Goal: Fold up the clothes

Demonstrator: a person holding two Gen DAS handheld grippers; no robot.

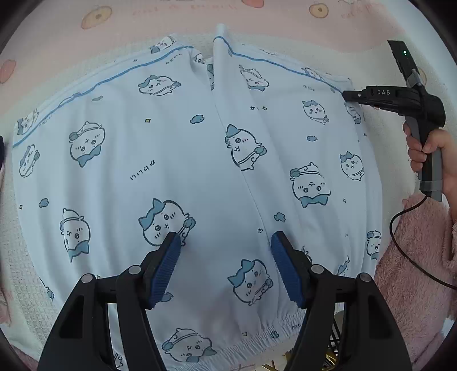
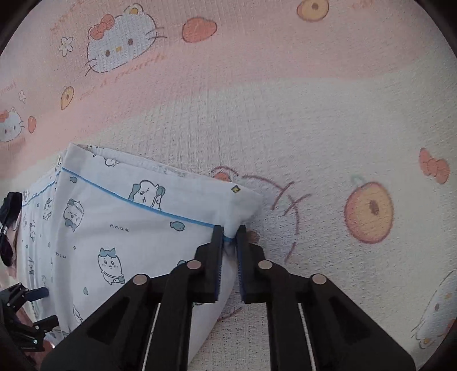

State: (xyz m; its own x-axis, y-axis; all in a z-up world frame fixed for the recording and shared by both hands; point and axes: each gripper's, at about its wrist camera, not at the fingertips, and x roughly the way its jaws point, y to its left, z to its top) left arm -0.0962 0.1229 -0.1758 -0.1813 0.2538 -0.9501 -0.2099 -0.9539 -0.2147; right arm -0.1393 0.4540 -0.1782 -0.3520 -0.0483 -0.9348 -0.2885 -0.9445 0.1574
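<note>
1. Shorts [image 1: 182, 159], pale blue with a cartoon print, lie spread flat on the pink and white blanket [image 1: 257, 17]; waistband near, leg hems far. No fold visible yet.
2. Left gripper [image 1: 225, 242] hangs over the near middle of the shorts, just above the waistband. Jaws stand wide apart, nothing between them; whether the tips touch the cloth I cannot tell.
3. Right gripper [image 2: 230, 237] is clenched on the far right hem corner, blue piping pinched between the pads. A hand [image 1: 428, 154] holds its handle at the right edge.
4. Done, as judged: garment laid out, one corner gripped.
5. Left, as judged: second grip by the left gripper, then all folds. Task looks early.
</note>
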